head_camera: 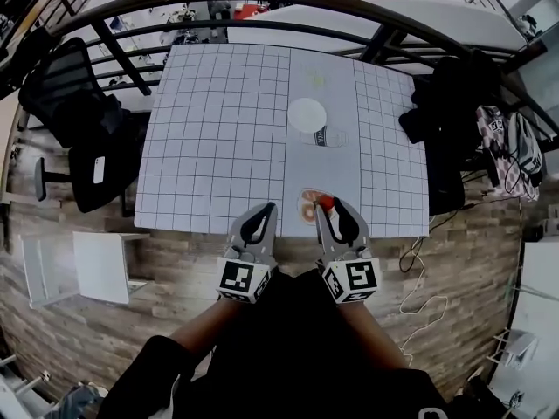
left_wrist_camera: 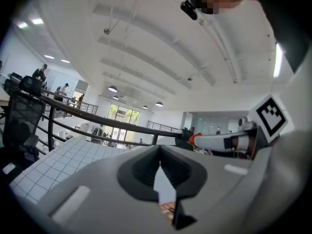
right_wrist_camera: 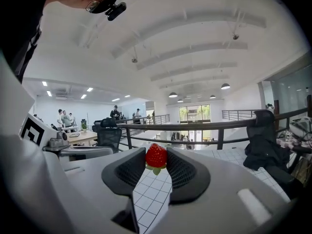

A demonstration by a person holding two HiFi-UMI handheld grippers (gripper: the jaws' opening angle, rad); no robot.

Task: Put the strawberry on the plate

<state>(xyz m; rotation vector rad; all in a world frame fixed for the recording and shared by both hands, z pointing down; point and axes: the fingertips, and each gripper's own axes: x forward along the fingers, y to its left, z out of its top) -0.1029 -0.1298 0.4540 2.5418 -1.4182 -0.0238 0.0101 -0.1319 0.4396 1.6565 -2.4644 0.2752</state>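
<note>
Bright, even light from ceiling lamps and far windows, with fisheye-bent edges and darkened corners.

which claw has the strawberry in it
The right claw, on the right in the head view: the red strawberry is pinched between its jaws. The left claw is shut with nothing in it.

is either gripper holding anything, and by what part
The right gripper holds the strawberry by the sides of its red body, pinched at the jaw tips. The left gripper is shut and holds nothing.
</note>
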